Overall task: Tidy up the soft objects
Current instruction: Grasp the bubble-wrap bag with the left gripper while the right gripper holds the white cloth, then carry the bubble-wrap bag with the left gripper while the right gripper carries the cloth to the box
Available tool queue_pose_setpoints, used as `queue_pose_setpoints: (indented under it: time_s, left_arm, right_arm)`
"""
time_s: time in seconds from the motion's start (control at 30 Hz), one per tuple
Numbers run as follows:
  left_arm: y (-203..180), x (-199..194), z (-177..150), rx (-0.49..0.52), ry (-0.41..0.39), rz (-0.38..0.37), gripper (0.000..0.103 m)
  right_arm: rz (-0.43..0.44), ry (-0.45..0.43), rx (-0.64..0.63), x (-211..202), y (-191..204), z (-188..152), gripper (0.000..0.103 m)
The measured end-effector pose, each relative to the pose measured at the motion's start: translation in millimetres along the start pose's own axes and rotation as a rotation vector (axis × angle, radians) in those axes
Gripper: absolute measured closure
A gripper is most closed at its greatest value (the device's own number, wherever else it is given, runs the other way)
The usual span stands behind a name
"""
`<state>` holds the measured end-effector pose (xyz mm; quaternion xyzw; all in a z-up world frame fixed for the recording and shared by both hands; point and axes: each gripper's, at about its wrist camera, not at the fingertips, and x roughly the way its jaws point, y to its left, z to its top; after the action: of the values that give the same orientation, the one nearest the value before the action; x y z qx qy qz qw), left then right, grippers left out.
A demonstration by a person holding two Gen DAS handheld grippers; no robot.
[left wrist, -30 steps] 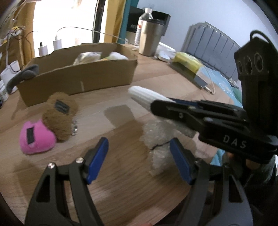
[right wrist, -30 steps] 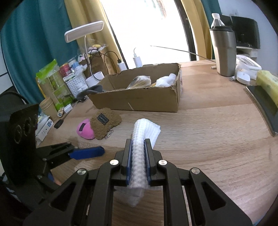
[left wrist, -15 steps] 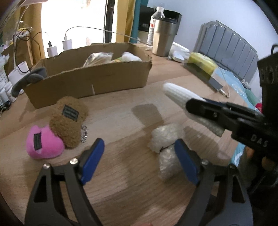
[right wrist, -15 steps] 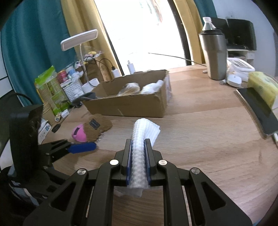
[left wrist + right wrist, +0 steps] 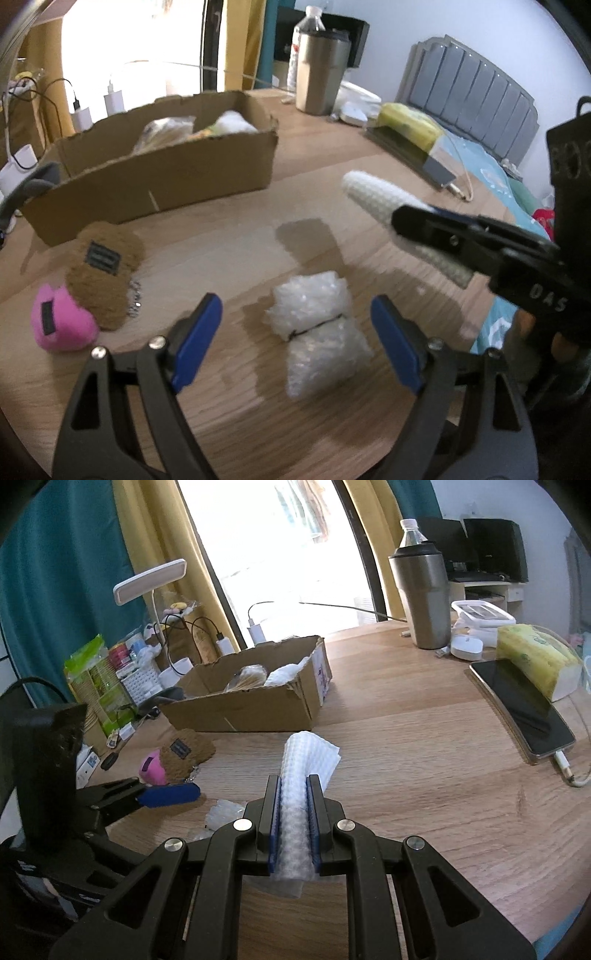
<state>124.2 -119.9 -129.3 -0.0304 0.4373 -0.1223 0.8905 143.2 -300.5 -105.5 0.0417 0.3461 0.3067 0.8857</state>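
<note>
Nearest the near edge of the bench (image 5: 258,435), the left claw (image 5: 295,343) stands wide apart, its blue pads either side of a bubble-wrap bundle (image 5: 317,332) without touching it. The bundle lies flat on the wood, cinched by a dark band across its middle; its long axis runs from the near edge away toward the box, slightly skewed.

The right claw (image 5: 294,827) is clamped on a white foam roll (image 5: 299,768), which is clear of the bench. The roll's long axis follows the claw's fingers, its free end pointing toward the box (image 5: 251,709).

Step in hand, as judged: the roll is in carriage to the box while the left claw is set up to take the bundle. The next move calls for the left claw to lower and close across the bundle's short axis, near the band, and for the right claw to bring the roll over the box rim before release.

Toward the left edge lie a brown plush (image 5: 103,273) overlapping a pink plush (image 5: 61,325), both outside the box. Farther back, the box already holds soft items.
</note>
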Motion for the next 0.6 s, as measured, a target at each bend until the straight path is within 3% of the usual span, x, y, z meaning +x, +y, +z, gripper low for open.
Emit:
queue_pose_setpoints:
  time_s: [0.13, 0.17, 0.23, 0.3, 0.6]
  left_arm:
    - [-5.3, 10.5, -1.6, 0.017, 0.033, -0.012, 0.022]
    - [-6.6, 11.4, -1.8, 0.022, 0.036, -0.024, 0.026]
    - [-9.6, 13.6, -1.9, 0.041, 0.051, -0.033, 0.047]
    - [-10.5, 13.5, -1.5, 0.050, 0.053, -0.045, 0.053]
    - [2.1, 3.8, -1.1, 0.028, 0.024, -0.067, 0.057]
  right_arm:
    - [-0.004, -0.002, 0.009, -2.2, -5.5, -0.6, 0.088]
    - [-0.005, -0.002, 0.011, -2.5, -6.5, -0.9, 0.088]
    - [-0.007, -0.002, 0.015, -2.4, -8.2, -1.3, 0.088]
    - [-0.008, 0.000, 0.017, -1.6, -8.6, -1.1, 0.088]
    - [-0.009, 0.014, -0.002, 5.6, -2.2, 5.1, 0.088]
